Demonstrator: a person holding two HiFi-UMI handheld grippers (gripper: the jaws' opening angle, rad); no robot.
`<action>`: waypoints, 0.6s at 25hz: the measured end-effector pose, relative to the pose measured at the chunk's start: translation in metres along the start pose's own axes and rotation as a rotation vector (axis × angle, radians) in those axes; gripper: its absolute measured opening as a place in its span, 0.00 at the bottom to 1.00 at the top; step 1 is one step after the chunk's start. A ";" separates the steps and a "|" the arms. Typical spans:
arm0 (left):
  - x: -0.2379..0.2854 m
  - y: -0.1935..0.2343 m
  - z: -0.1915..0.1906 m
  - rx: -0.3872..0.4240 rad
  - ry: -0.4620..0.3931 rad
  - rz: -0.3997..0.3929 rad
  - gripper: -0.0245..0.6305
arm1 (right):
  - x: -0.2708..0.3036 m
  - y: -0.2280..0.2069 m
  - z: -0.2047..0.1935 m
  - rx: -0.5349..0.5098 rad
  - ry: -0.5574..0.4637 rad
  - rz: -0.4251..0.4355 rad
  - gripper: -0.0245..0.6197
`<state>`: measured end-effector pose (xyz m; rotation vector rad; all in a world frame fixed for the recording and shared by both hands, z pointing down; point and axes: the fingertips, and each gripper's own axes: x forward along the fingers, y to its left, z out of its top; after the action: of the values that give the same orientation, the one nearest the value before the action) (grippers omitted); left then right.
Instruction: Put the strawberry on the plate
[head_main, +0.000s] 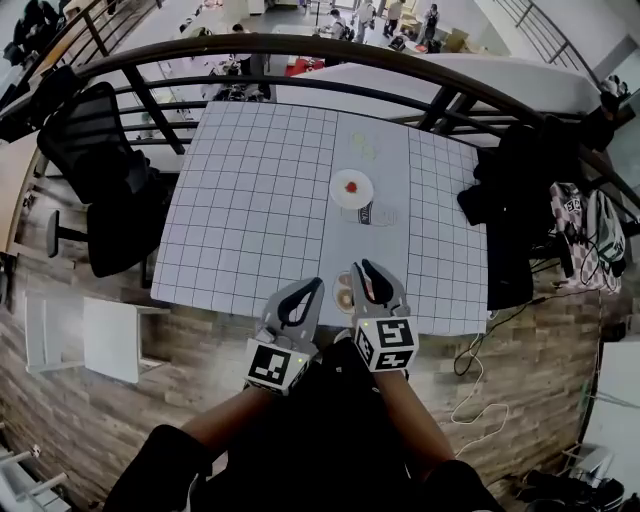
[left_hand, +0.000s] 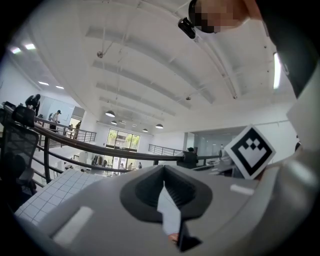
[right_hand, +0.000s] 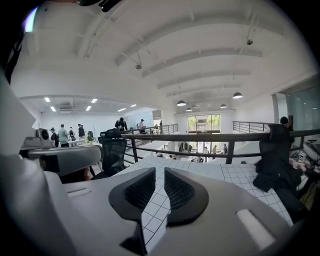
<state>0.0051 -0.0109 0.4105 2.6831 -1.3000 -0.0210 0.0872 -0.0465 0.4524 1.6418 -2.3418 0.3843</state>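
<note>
Far left, off the table: a black office chair (head_main: 95, 150), set against a curved dark railing (head_main: 300, 45).

Next, a white table (head_main: 250, 200) ruled in a grid of squares, with a plain white strip down its middle.

At the near edge of the table, the left gripper (head_main: 312, 287), pointing away from the person and a little to the right. Jaws closed tip to tip, gripping nothing; confirmed in the left gripper view (left_hand: 164, 187), which looks up toward the ceiling. Marker cube (head_main: 275, 366) behind it, over the forearm.

Just right of those jaws, a small pale ring-shaped thing (head_main: 345, 296) lying on the table between the two grippers.

Farther up the plain strip, well beyond both grippers: a small round white plate (head_main: 338, 178), with the strawberry (head_main: 350, 186) lying at its centre as a red spot. Too small to tell its long axis or which way the tip points. Just nearer than the plate, touching or almost touching it, a flat pale object (head_main: 368, 214); beyond the plate, a faint pale scrap (head_main: 363, 147).

Then the right gripper (head_main: 362, 270), near the table's front edge, pointing toward the plate. Jaws parted by a narrow slit, nothing between them; through that slit in the right gripper view (right_hand: 160, 177), only gridded tabletop.

Far right: a black jacket (head_main: 520, 200) draped over the railing, and a light backpack (head_main: 590, 235) past it.
</note>
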 end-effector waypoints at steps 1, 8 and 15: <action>-0.003 -0.008 0.000 0.003 0.000 0.005 0.05 | -0.012 -0.002 0.001 0.011 -0.022 -0.009 0.09; 0.004 -0.070 0.005 0.030 -0.014 0.053 0.05 | -0.083 -0.023 0.010 -0.021 -0.140 0.000 0.04; -0.006 -0.120 0.010 0.046 -0.021 0.121 0.05 | -0.132 -0.038 0.000 -0.062 -0.153 0.056 0.03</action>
<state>0.0940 0.0658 0.3823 2.6437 -1.4848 -0.0052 0.1664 0.0561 0.4080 1.6331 -2.4878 0.2003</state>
